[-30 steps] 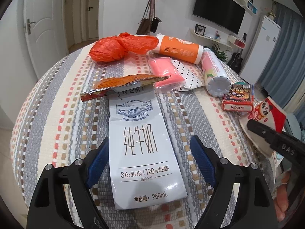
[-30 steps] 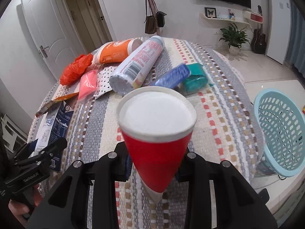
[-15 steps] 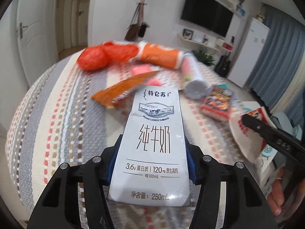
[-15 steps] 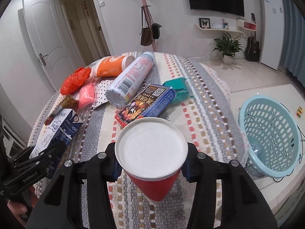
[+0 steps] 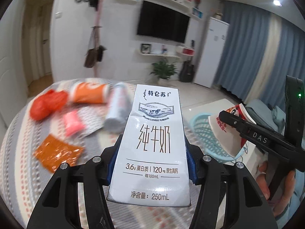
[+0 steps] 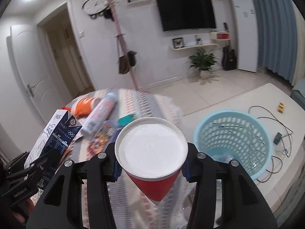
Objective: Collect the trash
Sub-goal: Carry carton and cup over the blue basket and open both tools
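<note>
Both claws loaded, basket ahead!
Left claw (image 5: 152,160) clamps the milk carton (image 5: 152,145), right claw (image 6: 150,162) grips the paper cup (image 6: 151,156), both lifted above the surface (image 6: 144,103); carry each squarely over the blue basket (image 6: 231,143) on the floor before opening.

You are facing a white wall with a black television (image 6: 187,13), floating shelves (image 6: 192,46) and a round clock (image 6: 94,3). A coat stand (image 6: 124,53) rises beside a potted plant (image 6: 203,61); blue curtains (image 5: 247,53) hang on the right over a pale tiled floor (image 6: 219,93).
</note>
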Action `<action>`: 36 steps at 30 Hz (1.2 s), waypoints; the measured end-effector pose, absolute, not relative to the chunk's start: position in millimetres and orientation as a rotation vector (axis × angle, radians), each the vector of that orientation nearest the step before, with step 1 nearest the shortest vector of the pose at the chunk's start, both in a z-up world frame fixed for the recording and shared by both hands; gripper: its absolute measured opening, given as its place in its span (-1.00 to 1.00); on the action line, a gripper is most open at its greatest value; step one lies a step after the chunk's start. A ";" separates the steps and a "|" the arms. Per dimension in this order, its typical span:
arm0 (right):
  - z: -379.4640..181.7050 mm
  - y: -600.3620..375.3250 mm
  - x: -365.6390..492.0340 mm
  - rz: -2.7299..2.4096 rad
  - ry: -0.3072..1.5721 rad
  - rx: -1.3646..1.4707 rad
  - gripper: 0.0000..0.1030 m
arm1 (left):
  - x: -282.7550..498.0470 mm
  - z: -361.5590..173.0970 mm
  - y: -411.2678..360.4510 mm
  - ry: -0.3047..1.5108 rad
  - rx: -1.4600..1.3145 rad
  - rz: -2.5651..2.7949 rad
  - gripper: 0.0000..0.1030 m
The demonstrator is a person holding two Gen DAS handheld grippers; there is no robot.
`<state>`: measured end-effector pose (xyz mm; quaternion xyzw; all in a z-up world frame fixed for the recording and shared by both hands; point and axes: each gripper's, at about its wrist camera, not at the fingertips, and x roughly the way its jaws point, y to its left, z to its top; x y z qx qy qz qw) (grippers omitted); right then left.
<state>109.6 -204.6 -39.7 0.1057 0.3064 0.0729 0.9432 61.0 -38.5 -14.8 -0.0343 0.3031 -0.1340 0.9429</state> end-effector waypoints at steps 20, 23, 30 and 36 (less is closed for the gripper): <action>-132.6 -379.6 134.0 -0.292 0.778 0.405 -0.13 | 130.8 -69.1 -191.5 0.676 0.108 -0.471 0.06; -159.6 -394.3 145.2 -0.332 0.839 0.429 -0.13 | 149.6 -87.3 -207.0 0.748 0.114 -0.484 0.06; -179.5 -404.2 153.7 -0.339 0.879 0.430 -0.12 | 165.7 -110.5 -245.0 0.804 0.196 -0.496 0.06; -167.5 -410.2 150.4 -0.327 0.853 0.446 0.00 | 167.8 -101.1 -251.8 0.775 0.159 -0.555 0.47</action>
